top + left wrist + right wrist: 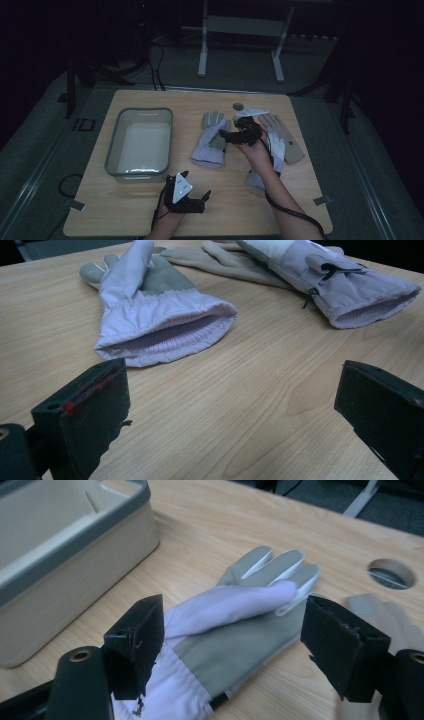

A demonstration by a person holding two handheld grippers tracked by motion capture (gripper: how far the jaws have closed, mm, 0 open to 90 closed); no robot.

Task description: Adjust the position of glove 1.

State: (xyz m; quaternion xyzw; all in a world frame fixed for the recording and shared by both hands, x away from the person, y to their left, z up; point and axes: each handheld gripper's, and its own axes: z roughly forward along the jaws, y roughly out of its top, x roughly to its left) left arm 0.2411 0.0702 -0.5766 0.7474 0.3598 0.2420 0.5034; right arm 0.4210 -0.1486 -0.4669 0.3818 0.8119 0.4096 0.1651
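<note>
Nearest the high camera, at about 6 o'clock on the bench point(150, 220), the left tongs point(197, 197) rest with jaws spread wide and nothing between them; their own view looks across bare wood toward the open cuff of a lilac glove point(160, 325).

Left to right across the bench: a grey bin point(112, 150) at 9 o'clock, that lilac glove near the centre, then the right tongs point(231, 134) hovering at its 3 o'clock edge, and further right a second lilac glove point(272, 150) partly overlapping a tan glove point(287, 137).

The right tongs are also spread, straddling the first glove's grey palm without pressing it; the glove lies flat between the jaws.

It looks light, soft and floppy, likely to sag and fold when lifted, and not fragile. The fabric should not slip much. The gathered cuff seems the firmest place to pinch; a fold of the palm would do too.
</note>
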